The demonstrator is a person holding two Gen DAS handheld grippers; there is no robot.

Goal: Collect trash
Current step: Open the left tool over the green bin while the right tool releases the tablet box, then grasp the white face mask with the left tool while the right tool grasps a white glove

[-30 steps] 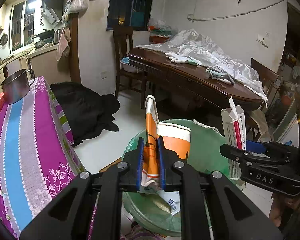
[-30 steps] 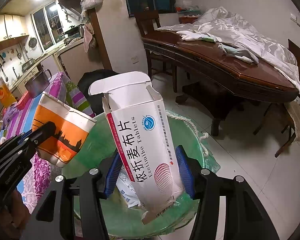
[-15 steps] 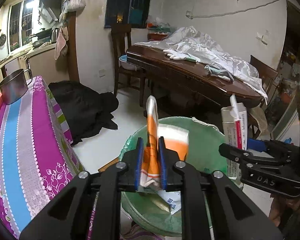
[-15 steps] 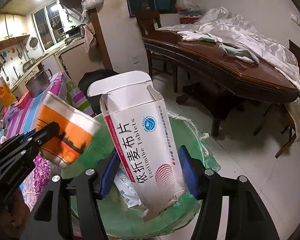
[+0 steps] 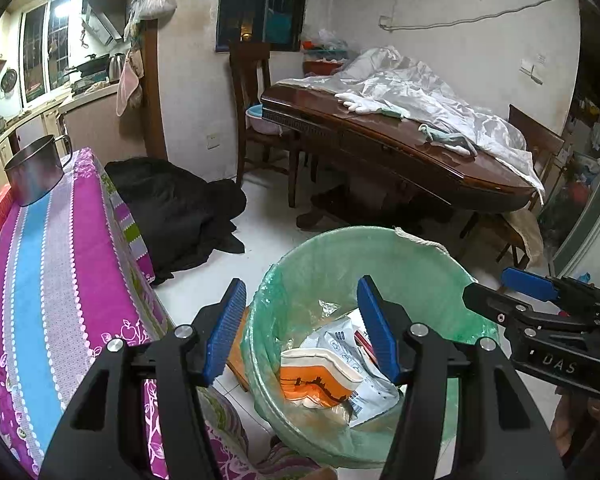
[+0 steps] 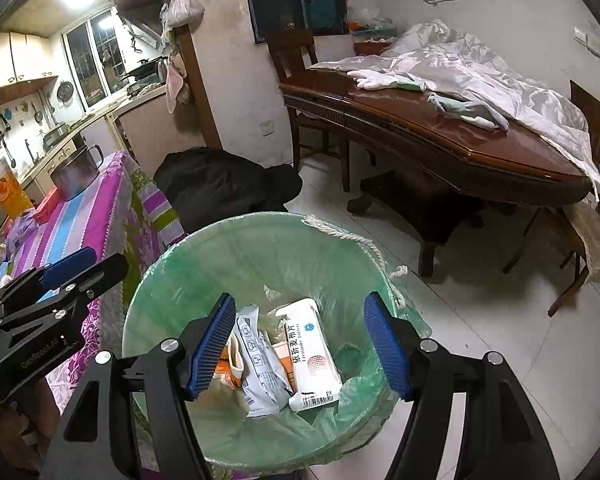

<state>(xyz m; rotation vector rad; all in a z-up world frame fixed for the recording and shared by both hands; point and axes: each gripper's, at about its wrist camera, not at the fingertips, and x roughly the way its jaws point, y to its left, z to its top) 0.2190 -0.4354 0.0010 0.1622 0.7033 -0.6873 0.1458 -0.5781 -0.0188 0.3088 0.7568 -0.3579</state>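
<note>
A bin lined with a green bag (image 5: 400,256) (image 6: 268,248) stands on the floor below both grippers. An orange and white paper cup (image 5: 316,380) lies inside it, partly seen in the right wrist view (image 6: 228,364). A white tablet box (image 6: 310,352) lies in the bin beside white sachets (image 6: 260,364) (image 5: 364,384). My left gripper (image 5: 302,332) is open and empty above the bin; it also shows at the left of the right wrist view (image 6: 60,276). My right gripper (image 6: 300,344) is open and empty above the bin; it shows at the right of the left wrist view (image 5: 528,296).
A table with a striped pink and blue cloth (image 5: 56,272) stands left of the bin, with a steel pot (image 5: 36,174) on it. A dark wooden table (image 5: 400,148) with white sheeting and gloves stands behind. Black cloth (image 5: 180,208) lies on the floor.
Both grippers have opened. The orange cup dropped from my left gripper and the tablet box from my right gripper; both now lie in the bin.
</note>
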